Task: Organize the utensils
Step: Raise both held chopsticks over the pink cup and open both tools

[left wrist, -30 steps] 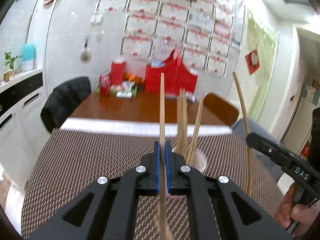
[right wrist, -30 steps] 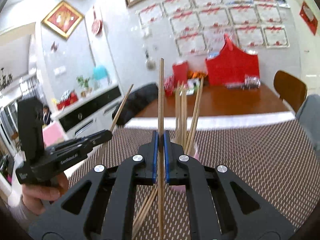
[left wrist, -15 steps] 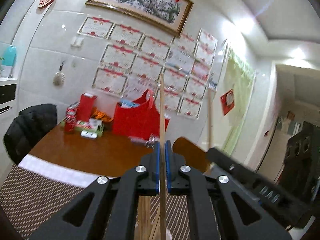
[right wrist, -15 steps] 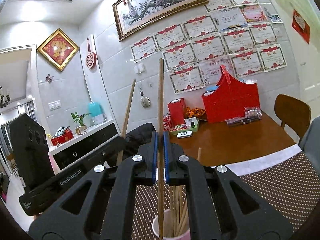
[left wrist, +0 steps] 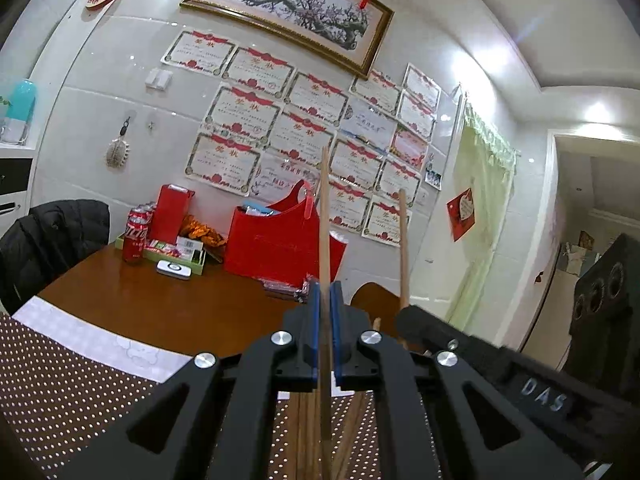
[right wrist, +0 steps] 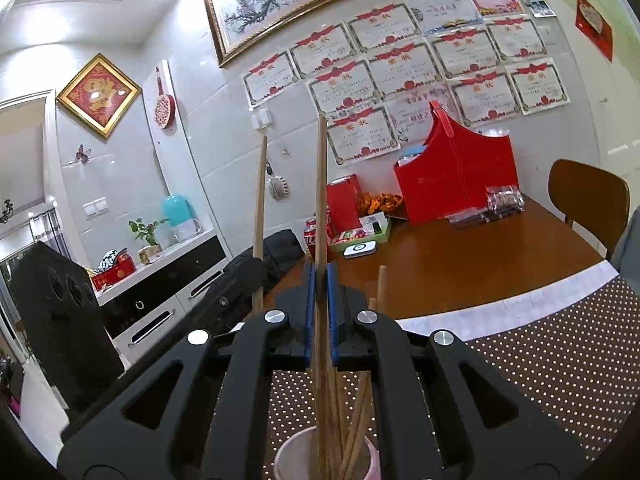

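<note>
My left gripper (left wrist: 325, 292) is shut on a wooden chopstick (left wrist: 324, 216) that stands upright. My right gripper (right wrist: 319, 276) is shut on another upright wooden chopstick (right wrist: 321, 184). Below the right gripper, a pale pink cup (right wrist: 288, 456) holds several chopsticks (right wrist: 352, 420), and the held chopstick's lower end reaches into it. The right gripper also shows in the left wrist view (left wrist: 408, 322), close at the right, with its chopstick (left wrist: 403, 248). The left gripper shows in the right wrist view (right wrist: 256, 280) with its chopstick (right wrist: 260, 200). The cup is hidden in the left wrist view.
A brown dotted placemat (right wrist: 560, 344) covers the near table. Farther back on the wooden table (right wrist: 460, 264) stand a red bag (right wrist: 460, 176), cola cans (left wrist: 134, 240) and a snack tray. A chair (right wrist: 588, 196) stands at the right and a jacket-draped chair (left wrist: 52, 236) at the left.
Both grippers tilted up and came close together above the cup, each still holding its chopstick. The views now show more wall and less table.
</note>
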Tool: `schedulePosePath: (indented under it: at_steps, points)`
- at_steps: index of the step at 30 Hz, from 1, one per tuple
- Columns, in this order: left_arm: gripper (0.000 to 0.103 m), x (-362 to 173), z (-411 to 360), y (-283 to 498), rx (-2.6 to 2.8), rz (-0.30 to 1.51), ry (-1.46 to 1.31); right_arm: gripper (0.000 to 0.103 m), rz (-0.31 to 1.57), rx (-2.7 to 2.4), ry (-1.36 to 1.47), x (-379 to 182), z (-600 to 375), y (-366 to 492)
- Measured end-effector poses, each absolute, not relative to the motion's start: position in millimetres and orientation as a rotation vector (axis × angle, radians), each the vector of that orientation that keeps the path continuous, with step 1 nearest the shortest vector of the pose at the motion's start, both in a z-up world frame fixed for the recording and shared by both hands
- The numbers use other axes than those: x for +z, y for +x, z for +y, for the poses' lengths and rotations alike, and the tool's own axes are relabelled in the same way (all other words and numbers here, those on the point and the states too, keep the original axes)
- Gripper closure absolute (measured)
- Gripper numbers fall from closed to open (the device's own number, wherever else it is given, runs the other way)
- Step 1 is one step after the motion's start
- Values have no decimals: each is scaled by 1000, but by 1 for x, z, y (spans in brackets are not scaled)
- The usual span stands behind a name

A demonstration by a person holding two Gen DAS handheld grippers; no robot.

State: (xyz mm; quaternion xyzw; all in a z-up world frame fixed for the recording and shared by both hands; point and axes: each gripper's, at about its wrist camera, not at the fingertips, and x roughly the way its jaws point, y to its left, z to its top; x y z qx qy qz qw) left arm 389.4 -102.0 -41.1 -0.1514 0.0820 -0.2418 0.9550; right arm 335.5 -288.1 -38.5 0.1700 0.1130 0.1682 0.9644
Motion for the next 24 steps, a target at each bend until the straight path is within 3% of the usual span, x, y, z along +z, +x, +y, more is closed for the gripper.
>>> schedulePosePath:
  at_steps: [13,14,16,17,19,24]
  points:
    - [96,-76,-102,388,-476,222,-253,96,299,336,356,-64,-288,338]
    - [90,-77,-100,386,-475,233,-252,91,307,338,364,-65,-290,336]
    - [48,-76,-92,379,-453,232,-260,39,313,331,376,-66,-293,330]
    - [43,-74,-87,373,-444,218,-268,5,296,321,392,-65,-296,324]
    - [30,-67,-78,362,-429,198,-274,5,253,303,415,-61,-304,311]
    - [18,-41,-65,337,-364,206,-224,5,243,264,435,-46,-317,291]
